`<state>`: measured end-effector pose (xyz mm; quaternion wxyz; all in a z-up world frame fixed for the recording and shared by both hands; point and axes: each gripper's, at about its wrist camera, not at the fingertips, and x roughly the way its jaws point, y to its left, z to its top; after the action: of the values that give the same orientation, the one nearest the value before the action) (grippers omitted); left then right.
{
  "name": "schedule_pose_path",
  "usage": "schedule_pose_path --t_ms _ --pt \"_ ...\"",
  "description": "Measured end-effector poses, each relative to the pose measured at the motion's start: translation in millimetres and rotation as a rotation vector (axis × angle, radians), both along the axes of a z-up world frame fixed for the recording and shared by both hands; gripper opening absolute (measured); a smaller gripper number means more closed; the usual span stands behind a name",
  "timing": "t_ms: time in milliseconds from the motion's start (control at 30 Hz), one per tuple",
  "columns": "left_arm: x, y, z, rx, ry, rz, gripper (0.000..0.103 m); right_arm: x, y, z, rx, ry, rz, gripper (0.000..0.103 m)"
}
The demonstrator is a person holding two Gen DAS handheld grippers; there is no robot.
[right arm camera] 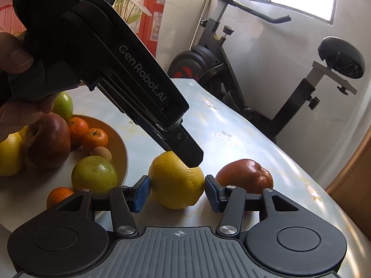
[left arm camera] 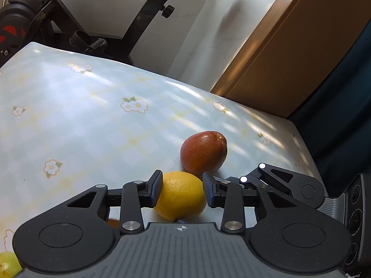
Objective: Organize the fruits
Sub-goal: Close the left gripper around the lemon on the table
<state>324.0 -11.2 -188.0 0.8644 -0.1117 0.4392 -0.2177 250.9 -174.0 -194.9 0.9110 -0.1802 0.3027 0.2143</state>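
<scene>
A yellow orange (left arm camera: 180, 195) (right arm camera: 177, 183) lies on the flowered tablecloth. My left gripper (left arm camera: 182, 191) is shut on it, both pads against its sides; it shows from above in the right wrist view (right arm camera: 187, 155). My right gripper (right arm camera: 177, 192) is open around the same fruit from the near side, pads just clear of it. A red apple (left arm camera: 204, 151) (right arm camera: 244, 176) lies just beyond. An orange-brown plate (right arm camera: 120, 143) at left holds a dark red apple (right arm camera: 48, 140), tangerines (right arm camera: 95, 140), green fruits (right arm camera: 94, 175) and a lemon (right arm camera: 9, 154).
A tangerine (right arm camera: 59, 195) lies on the cloth beside the plate. A green fruit (left arm camera: 8, 265) shows at the bottom left corner. An exercise bike (right arm camera: 231, 53) stands past the table's far edge. A wooden door (left arm camera: 289, 53) is at right.
</scene>
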Motion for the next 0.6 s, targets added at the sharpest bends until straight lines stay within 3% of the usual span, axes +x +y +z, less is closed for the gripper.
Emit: schedule_pose_path --t_ms 333,600 --pt "4 21 -16 -0.148 0.082 0.083 0.04 -11 -37 -4 0.177 0.043 -0.077 0.046" --pt "0 2 -15 -0.119 0.062 0.005 0.039 -14 -42 -6 0.196 0.041 -0.098 0.046"
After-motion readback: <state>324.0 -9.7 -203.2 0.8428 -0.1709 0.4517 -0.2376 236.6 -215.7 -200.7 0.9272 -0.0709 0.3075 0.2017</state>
